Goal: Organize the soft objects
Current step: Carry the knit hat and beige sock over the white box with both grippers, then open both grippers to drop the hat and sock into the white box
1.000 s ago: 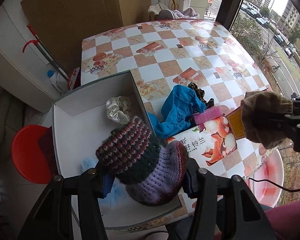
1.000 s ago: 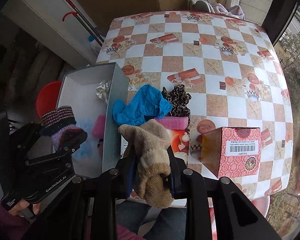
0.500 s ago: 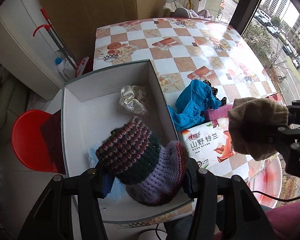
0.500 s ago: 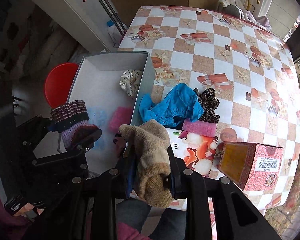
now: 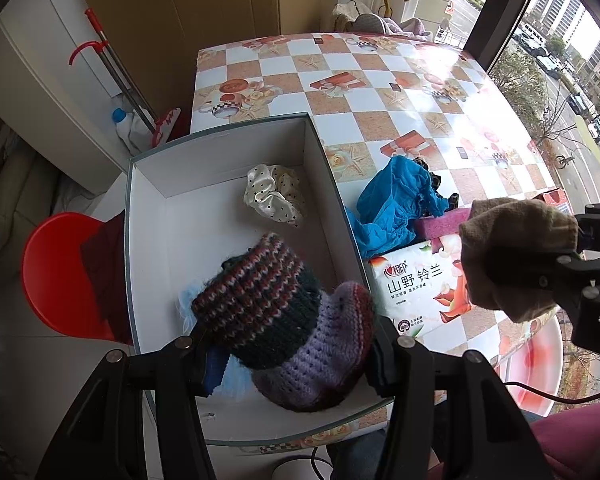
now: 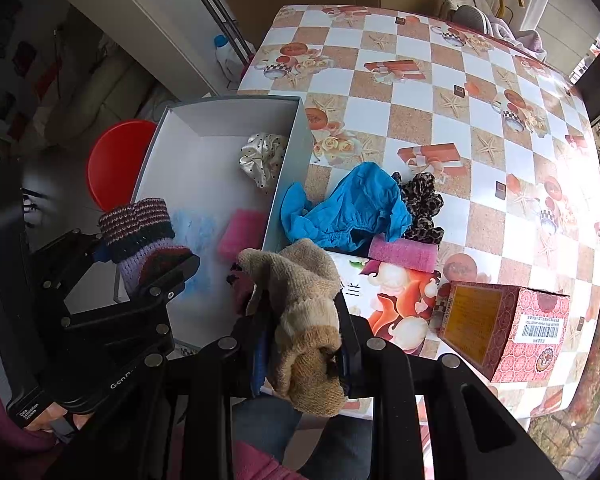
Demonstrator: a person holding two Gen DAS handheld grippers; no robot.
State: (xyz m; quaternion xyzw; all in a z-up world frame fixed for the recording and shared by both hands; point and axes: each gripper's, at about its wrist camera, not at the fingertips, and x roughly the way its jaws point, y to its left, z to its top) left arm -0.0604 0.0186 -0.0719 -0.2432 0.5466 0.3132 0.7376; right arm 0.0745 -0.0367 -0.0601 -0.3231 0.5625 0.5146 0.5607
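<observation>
My left gripper (image 5: 288, 354) is shut on a striped knitted sock (image 5: 272, 312) and holds it above the near end of the white box (image 5: 320, 168). It also shows in the right wrist view (image 6: 140, 236). My right gripper (image 6: 304, 354) is shut on a beige sock (image 6: 304, 312), held above the near right corner of the box; the sock also shows in the left wrist view (image 5: 516, 252). Inside the box lie a cream dotted scrunchie (image 5: 274, 194), a pink sponge (image 6: 240, 234) and a light blue fluffy piece (image 6: 198, 226).
On the checked table (image 6: 420, 92) beside the box lie a blue cloth (image 6: 348, 208), a leopard scrunchie (image 6: 422, 208), a pink sponge (image 6: 402, 254) on a tissue pack (image 5: 416, 280), and a red carton (image 6: 504, 330). A red stool (image 5: 56, 272) stands left of the box.
Both grippers have moved left with their socks, so the box now lies more centrally under them. Neither grip has changed.
</observation>
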